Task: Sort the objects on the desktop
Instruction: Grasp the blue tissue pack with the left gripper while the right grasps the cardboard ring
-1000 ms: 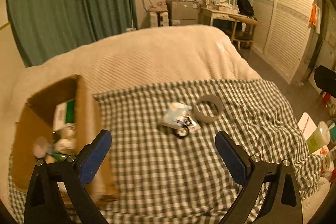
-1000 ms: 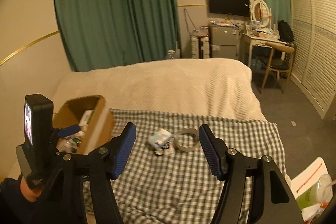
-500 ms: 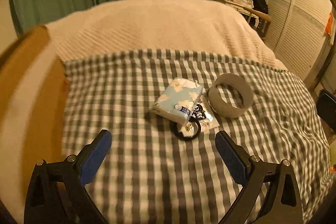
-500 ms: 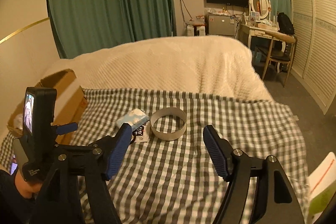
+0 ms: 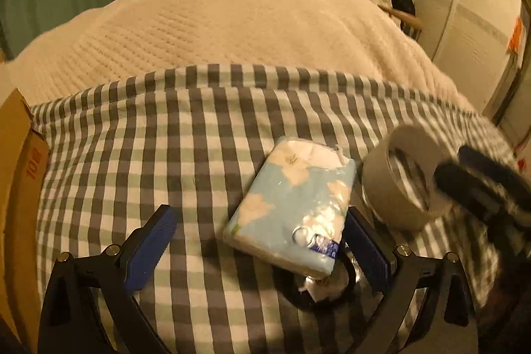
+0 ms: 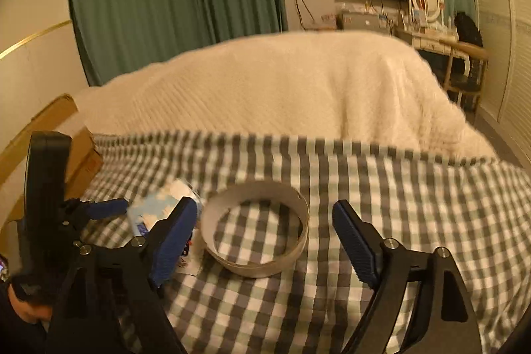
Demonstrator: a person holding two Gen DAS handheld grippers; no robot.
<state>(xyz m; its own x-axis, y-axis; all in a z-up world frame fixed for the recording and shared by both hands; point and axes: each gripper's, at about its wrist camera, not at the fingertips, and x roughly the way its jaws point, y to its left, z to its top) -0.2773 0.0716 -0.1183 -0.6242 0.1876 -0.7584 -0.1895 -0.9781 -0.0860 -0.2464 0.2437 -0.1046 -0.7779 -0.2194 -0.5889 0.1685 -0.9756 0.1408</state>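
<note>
A light blue tissue pack (image 5: 292, 208) with white flowers lies on the checked cloth (image 5: 166, 138), partly over a small dark packet (image 5: 318, 291). My left gripper (image 5: 257, 249) is open and low over the cloth. The pack lies between its fingers, close to the right one. Right of the pack stands a grey tape roll (image 5: 391, 188), with the blurred right gripper (image 5: 481, 181) beside it. In the right wrist view the tape roll (image 6: 255, 267) sits between the fingers of my right gripper (image 6: 264, 243), whose jaws are opening and whose pads do not press on it. The tissue pack (image 6: 156, 208) lies to its left.
A cardboard box (image 5: 16, 171) stands at the left edge of the cloth, also seen as the cardboard box (image 6: 49, 121) in the right view. A cream blanket (image 5: 249, 22) covers the bed beyond. Green curtains, a TV and a dressing table stand at the far wall.
Both grippers have come down and forward toward the items. The tissue pack now lies between the left fingers and the tape roll between the right ones. The right jaws have widened.
</note>
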